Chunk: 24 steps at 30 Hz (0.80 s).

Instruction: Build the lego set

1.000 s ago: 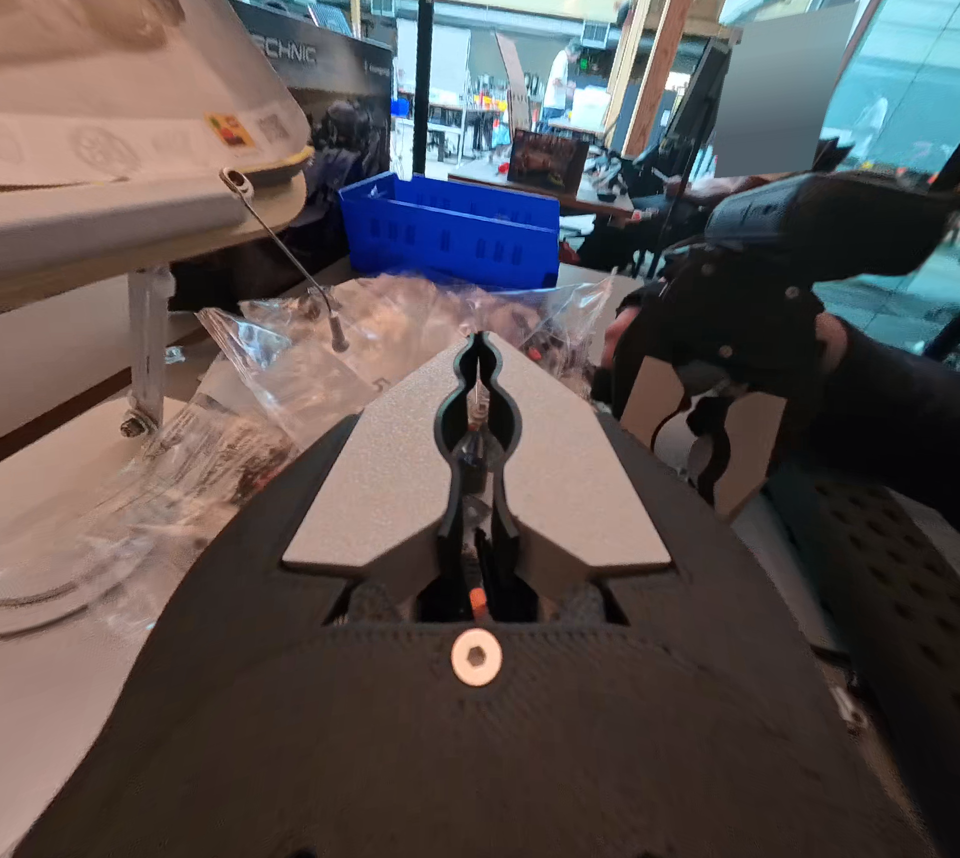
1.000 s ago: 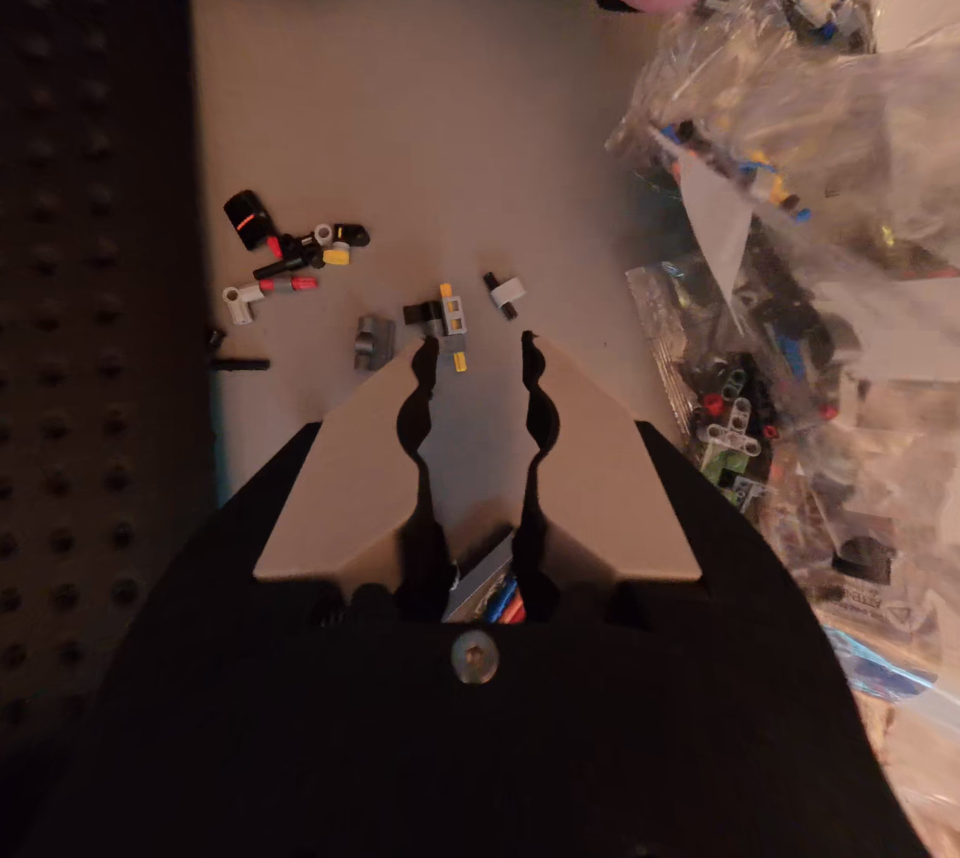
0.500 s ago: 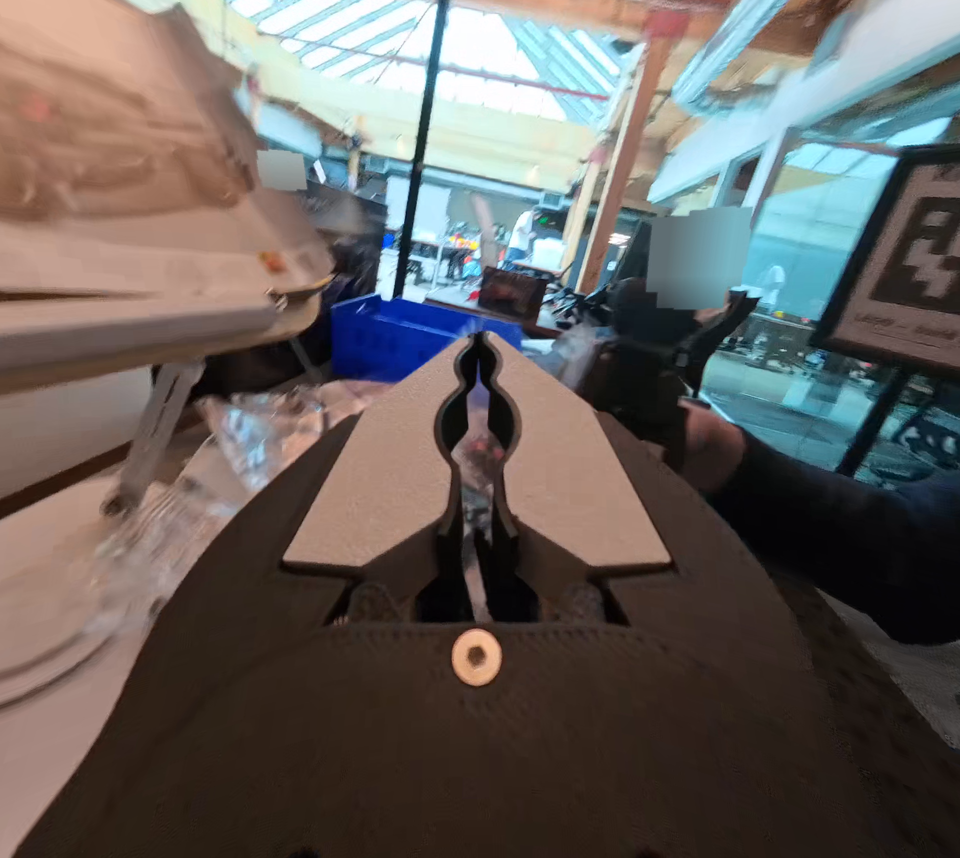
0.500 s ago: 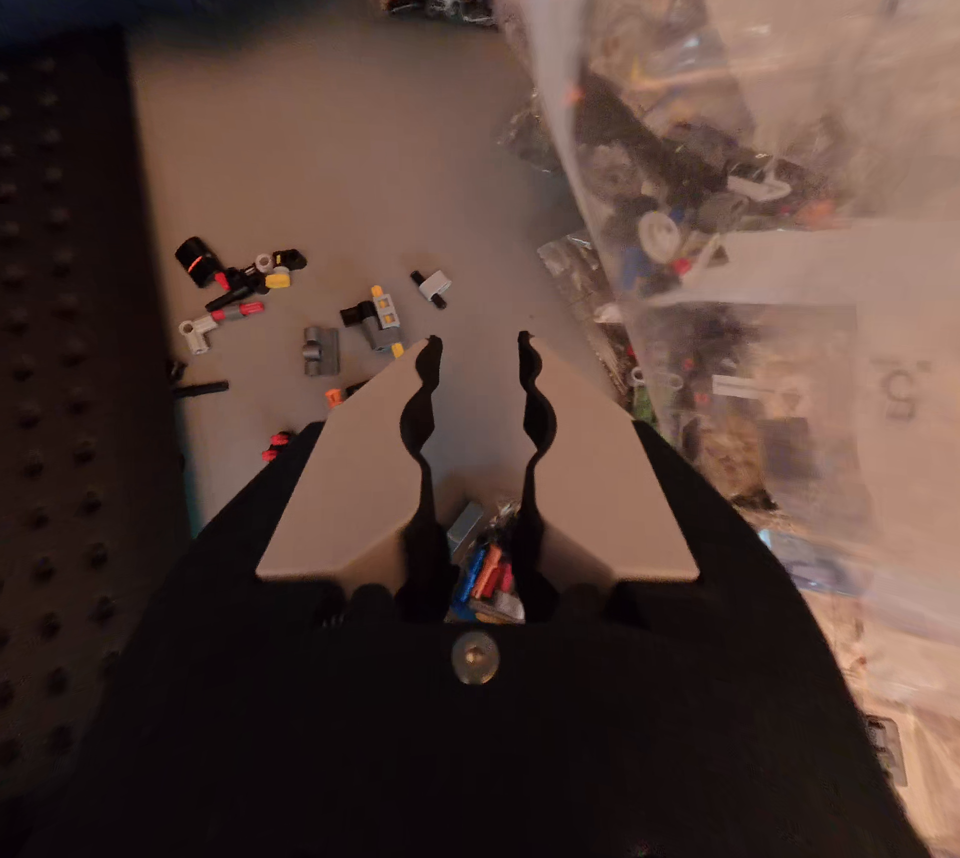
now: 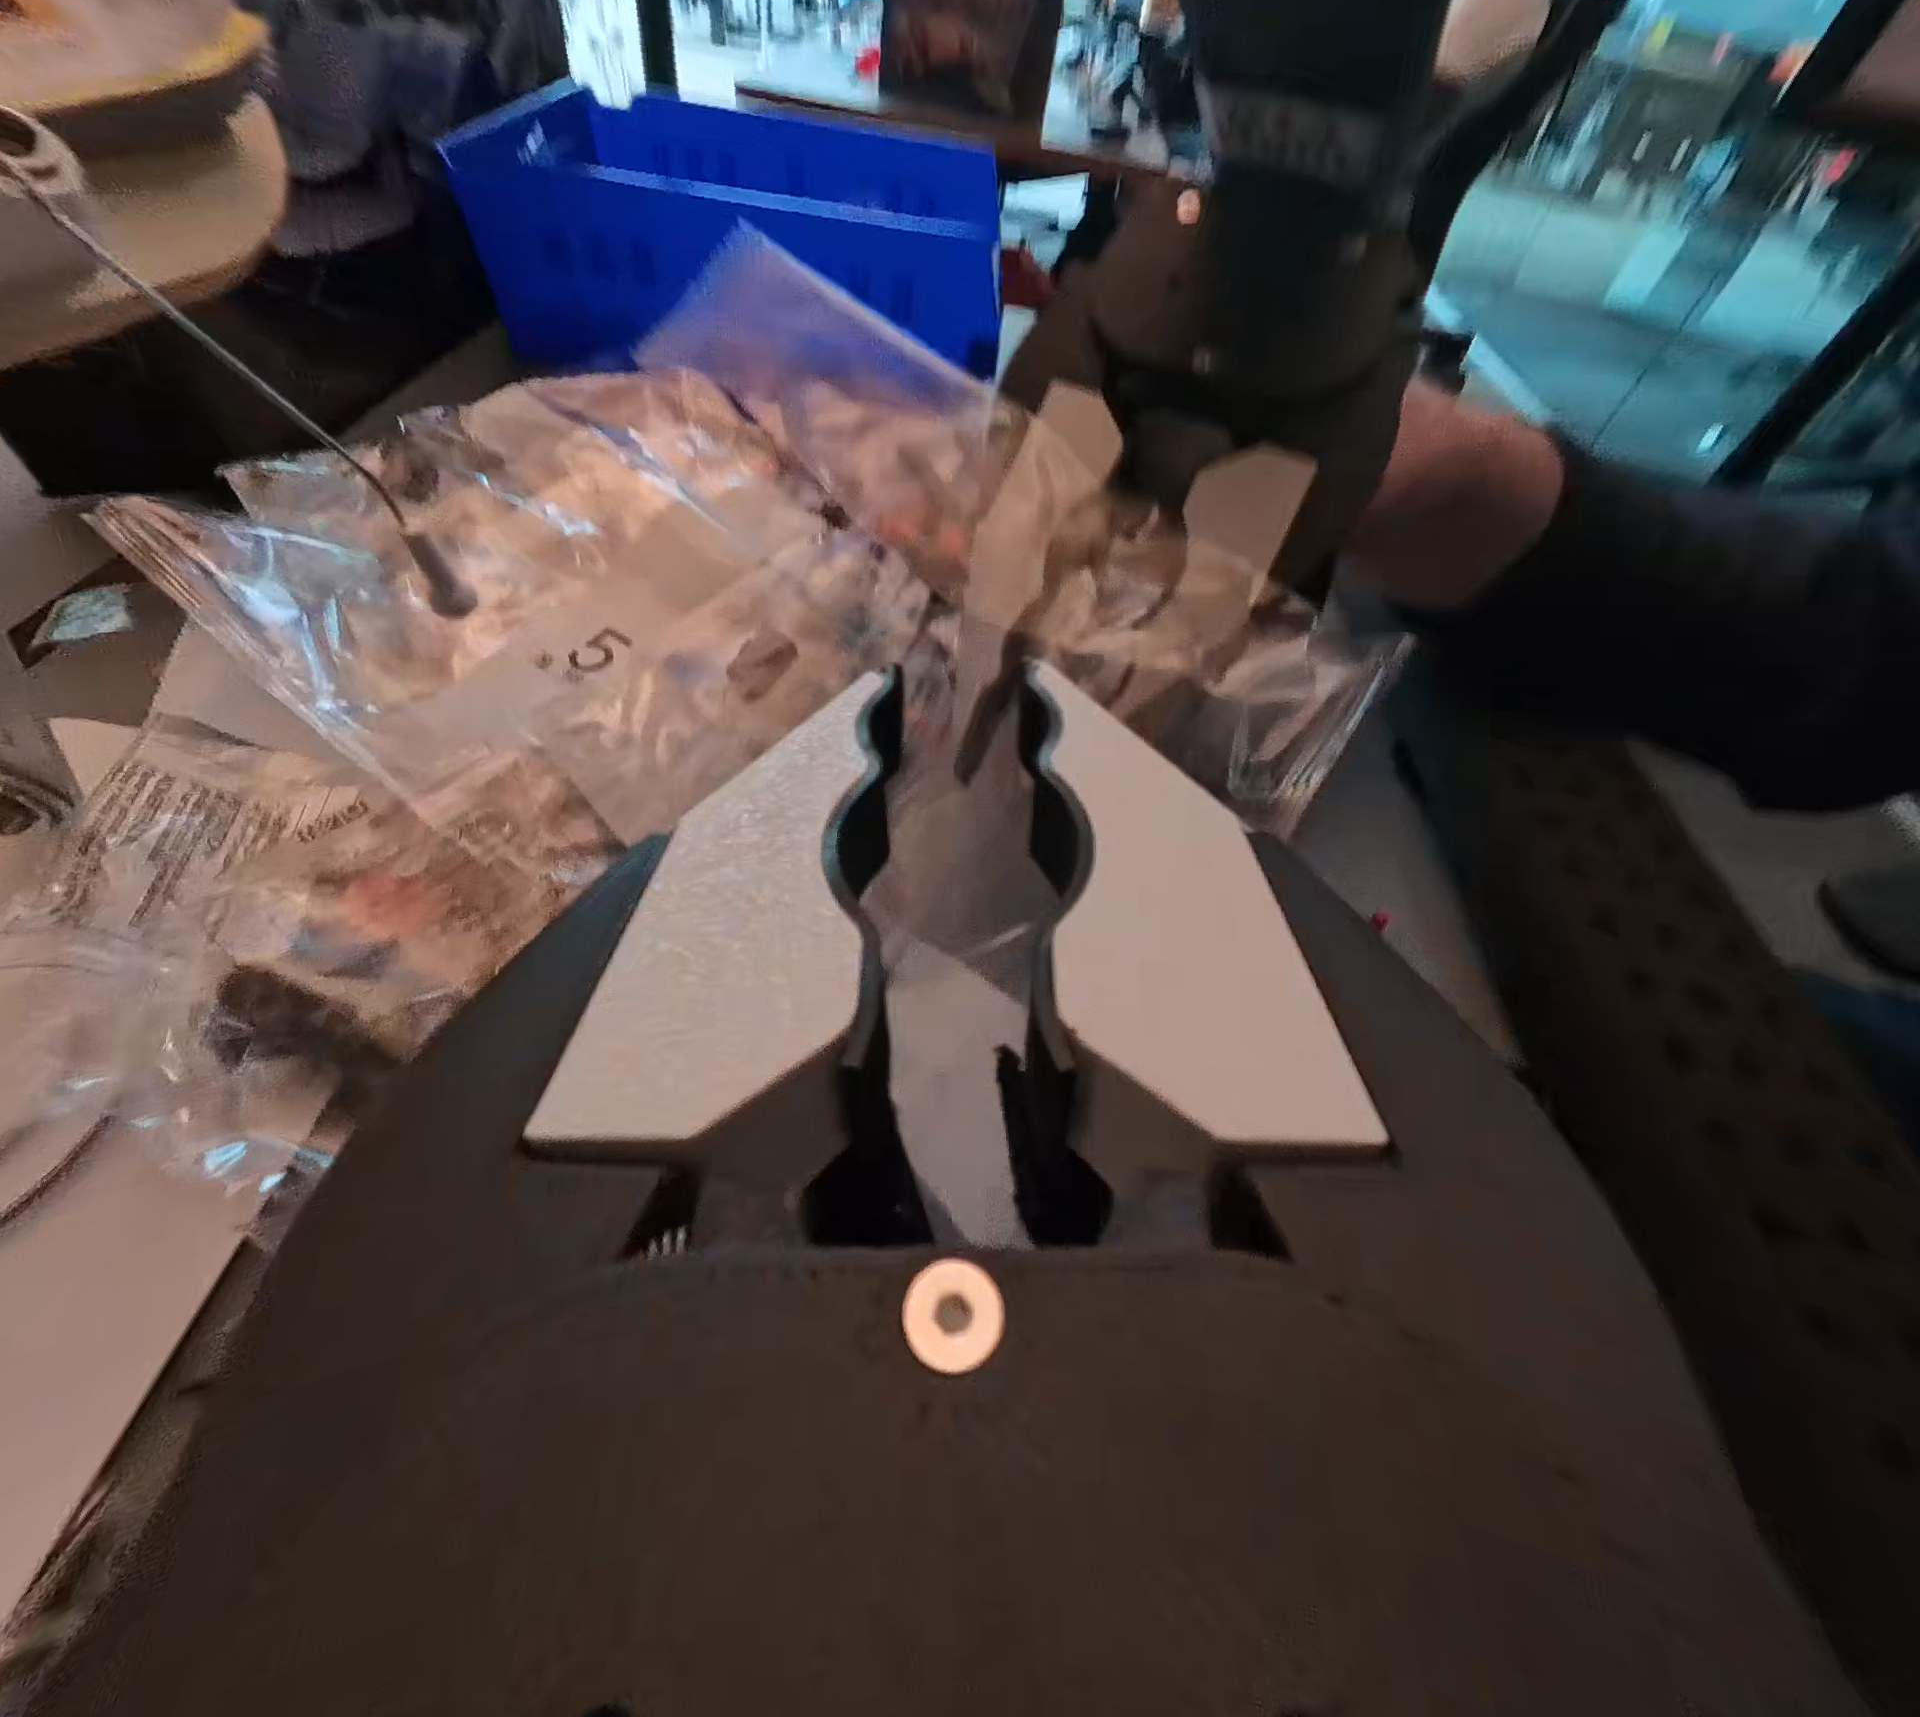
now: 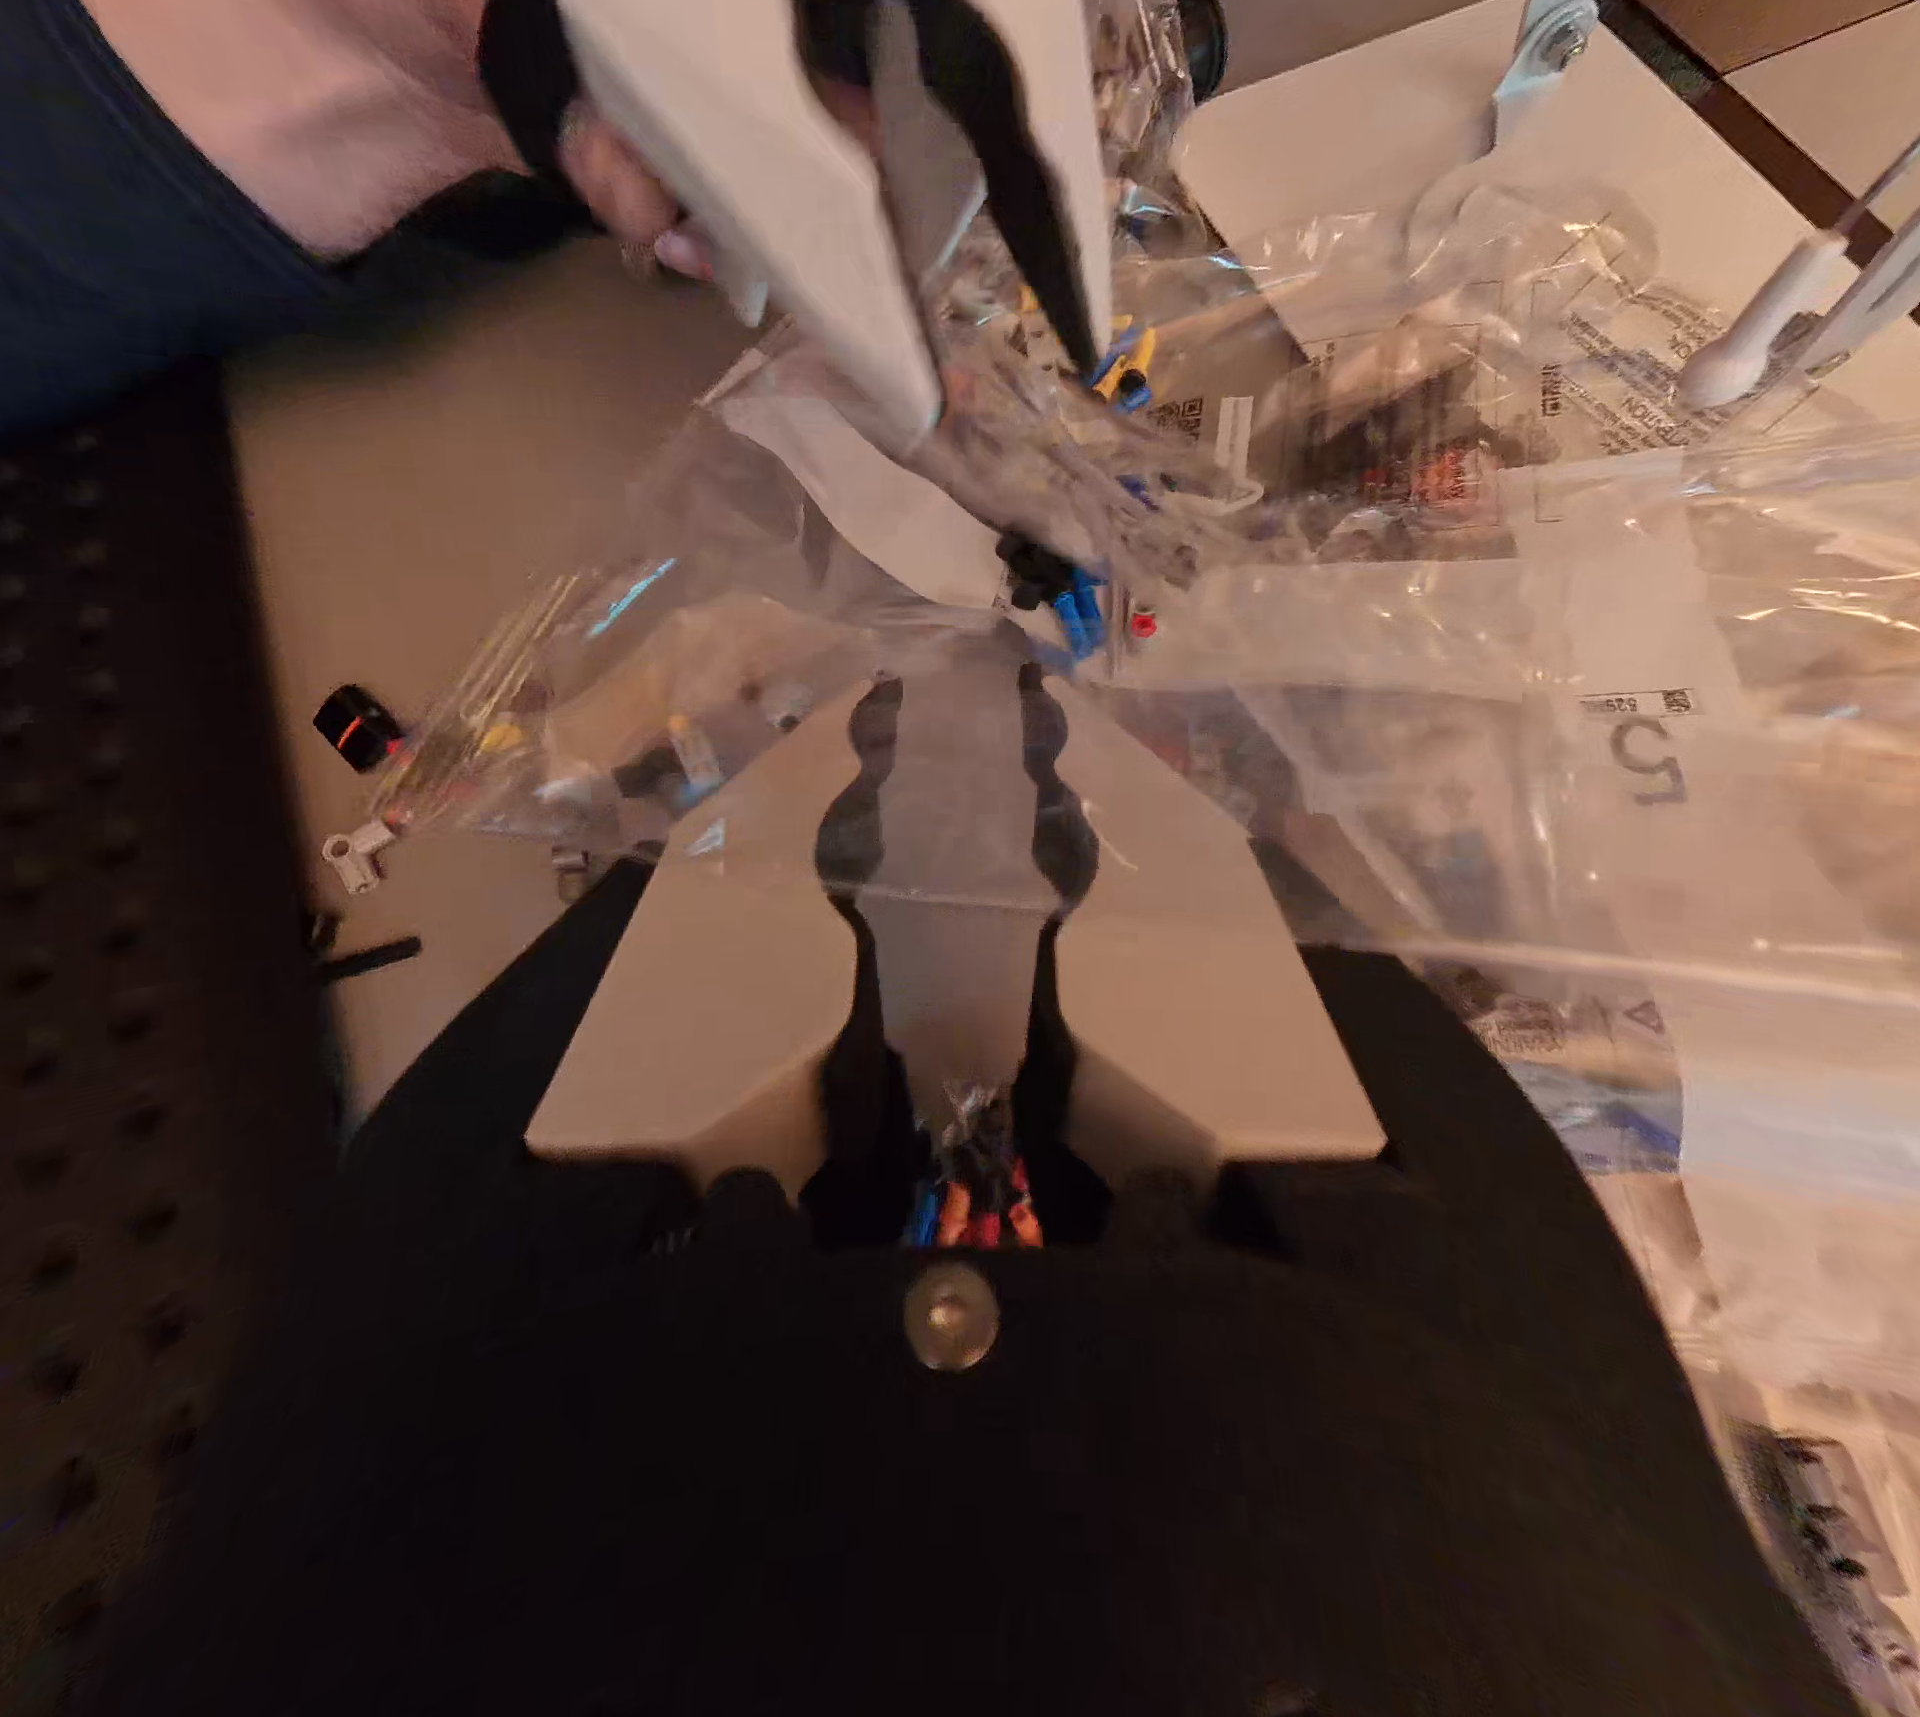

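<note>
The counter (image 6: 468, 462) was seen covered toward its far right by clear plastic bags (image 6: 1403, 628) of lego pieces. The bags were judged light, limp and slippery, best pinched at a flat edge. Film lay between both sets of parted jaws, left gripper (image 5: 961, 680) and right gripper (image 6: 951, 680). Loose pieces (image 6: 358, 857) lay by the left edge.

Black gripper (image 5: 961, 691) bodies, pale grey wavy-edged jaws, dark sleeves (image 5: 1704, 618)
</note>
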{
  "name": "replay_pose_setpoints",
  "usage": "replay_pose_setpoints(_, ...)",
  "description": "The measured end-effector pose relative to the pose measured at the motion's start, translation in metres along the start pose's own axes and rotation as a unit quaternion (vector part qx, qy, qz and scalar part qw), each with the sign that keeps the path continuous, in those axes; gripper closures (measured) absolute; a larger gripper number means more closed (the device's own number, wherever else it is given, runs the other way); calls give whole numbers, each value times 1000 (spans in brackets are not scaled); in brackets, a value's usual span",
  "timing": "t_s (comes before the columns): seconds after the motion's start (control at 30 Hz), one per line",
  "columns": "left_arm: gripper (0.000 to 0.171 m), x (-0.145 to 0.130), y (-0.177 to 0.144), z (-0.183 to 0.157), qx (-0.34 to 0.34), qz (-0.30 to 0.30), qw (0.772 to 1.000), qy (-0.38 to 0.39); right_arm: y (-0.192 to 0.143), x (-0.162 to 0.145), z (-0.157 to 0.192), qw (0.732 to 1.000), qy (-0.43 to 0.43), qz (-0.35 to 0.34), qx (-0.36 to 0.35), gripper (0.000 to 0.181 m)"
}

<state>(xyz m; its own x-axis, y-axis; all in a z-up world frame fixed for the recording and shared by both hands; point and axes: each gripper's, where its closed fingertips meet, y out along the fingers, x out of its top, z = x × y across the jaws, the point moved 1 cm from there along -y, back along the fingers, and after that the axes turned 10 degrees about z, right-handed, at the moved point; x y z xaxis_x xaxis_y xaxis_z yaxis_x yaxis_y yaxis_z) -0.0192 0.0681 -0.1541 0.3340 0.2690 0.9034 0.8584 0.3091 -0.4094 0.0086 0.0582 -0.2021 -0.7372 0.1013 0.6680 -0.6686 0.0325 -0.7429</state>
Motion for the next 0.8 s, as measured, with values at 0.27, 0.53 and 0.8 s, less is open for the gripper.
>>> replay_pose_setpoints(0.27,92,-27,21,-16,25,111,989,90,-6,19,-8,998,35,-57,10,163)
replay_pose_setpoints(0.53,167,-37,26,5,95,142,977,126,-8,19,-17,997,40,-62,8,166)
replay_pose_setpoints(0.8,171,-22,5,19,112,88,987,75,-8,6,-38,998,44,-37,-29,155)
